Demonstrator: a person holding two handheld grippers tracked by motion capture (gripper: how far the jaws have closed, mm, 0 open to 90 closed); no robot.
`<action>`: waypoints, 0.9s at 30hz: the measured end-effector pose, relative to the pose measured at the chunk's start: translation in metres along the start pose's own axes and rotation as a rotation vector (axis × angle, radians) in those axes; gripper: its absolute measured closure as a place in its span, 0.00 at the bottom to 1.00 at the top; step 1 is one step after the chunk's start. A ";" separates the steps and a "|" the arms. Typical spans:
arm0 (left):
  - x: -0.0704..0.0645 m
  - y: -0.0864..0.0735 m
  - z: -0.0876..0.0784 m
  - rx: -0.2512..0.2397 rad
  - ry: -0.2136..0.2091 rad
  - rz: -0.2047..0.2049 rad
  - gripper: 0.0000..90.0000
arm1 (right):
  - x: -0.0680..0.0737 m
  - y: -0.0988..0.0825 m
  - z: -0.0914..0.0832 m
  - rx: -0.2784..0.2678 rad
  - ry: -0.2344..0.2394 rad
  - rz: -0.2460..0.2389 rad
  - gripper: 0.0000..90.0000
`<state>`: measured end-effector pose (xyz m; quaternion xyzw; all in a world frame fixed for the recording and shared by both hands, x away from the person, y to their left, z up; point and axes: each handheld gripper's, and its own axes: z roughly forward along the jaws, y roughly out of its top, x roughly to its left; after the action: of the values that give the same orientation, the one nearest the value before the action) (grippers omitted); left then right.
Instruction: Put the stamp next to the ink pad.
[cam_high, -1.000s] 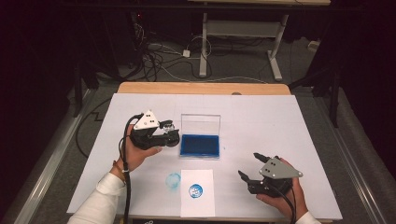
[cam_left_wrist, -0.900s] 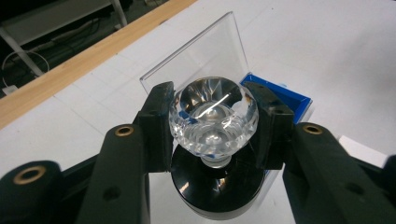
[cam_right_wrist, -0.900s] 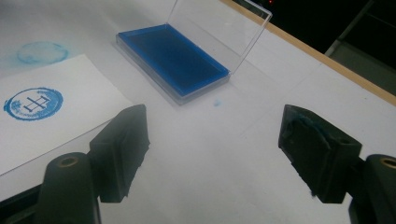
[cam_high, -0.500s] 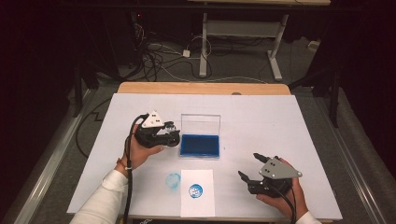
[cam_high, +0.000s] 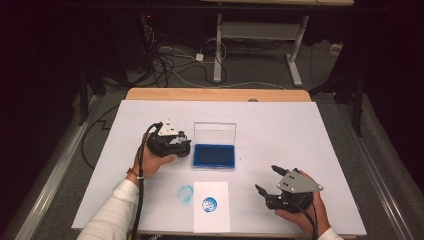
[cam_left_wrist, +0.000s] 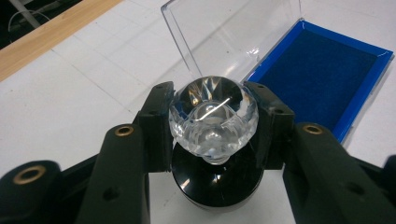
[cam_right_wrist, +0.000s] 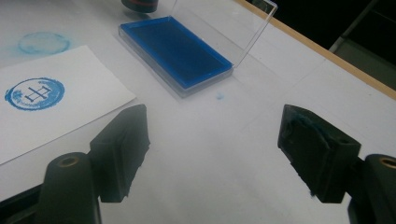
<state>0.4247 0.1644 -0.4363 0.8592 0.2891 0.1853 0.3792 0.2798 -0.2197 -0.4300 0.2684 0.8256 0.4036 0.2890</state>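
Clear faceted knob: top of the stamp (cam_left_wrist: 213, 122), pinched between both black jaws of the left tongs (cam_left_wrist: 212, 123); its round black base hangs below the jaws.
Left tongs: pressed tight on the stamp knob from two sides; in the high view they (cam_high: 181, 145) sit just left of the ink pad, in the person's left hand (cam_high: 152, 159).
Stamp position: held above the white counter (cam_high: 280, 125), just beside the near left corner of the ink pad; whether the base touches the counter cannot be told.
Ink pad: blue pad (cam_high: 214, 156) in a shallow tray, mid-counter, with its clear lid (cam_high: 215, 133) standing upright at the far edge.
Right tongs: spread wide (cam_right_wrist: 212, 149) with nothing between the jaws; blue smears on the right pad. They (cam_high: 268, 181) are at the near right of the counter, well apart from the ink pad, in the right hand (cam_high: 305, 210).
Paper: white sheet (cam_high: 211, 220) at the near edge, bearing one round blue print (cam_high: 209, 203).
Counter mark: faint blue ring (cam_high: 185, 193) just left of the paper.
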 end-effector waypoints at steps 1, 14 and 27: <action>0.000 0.000 0.001 0.004 0.000 0.002 0.60 | 0.000 0.000 0.000 0.001 0.000 -0.002 0.28; -0.003 -0.006 0.011 0.045 -0.004 0.013 0.60 | 0.001 -0.001 -0.003 0.002 -0.001 -0.007 0.28; -0.001 -0.011 0.010 0.038 -0.016 -0.001 0.60 | 0.002 -0.001 -0.003 0.006 0.001 -0.012 0.28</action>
<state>0.4251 0.1638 -0.4507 0.8675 0.2900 0.1728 0.3653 0.2763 -0.2205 -0.4300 0.2639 0.8286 0.3996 0.2901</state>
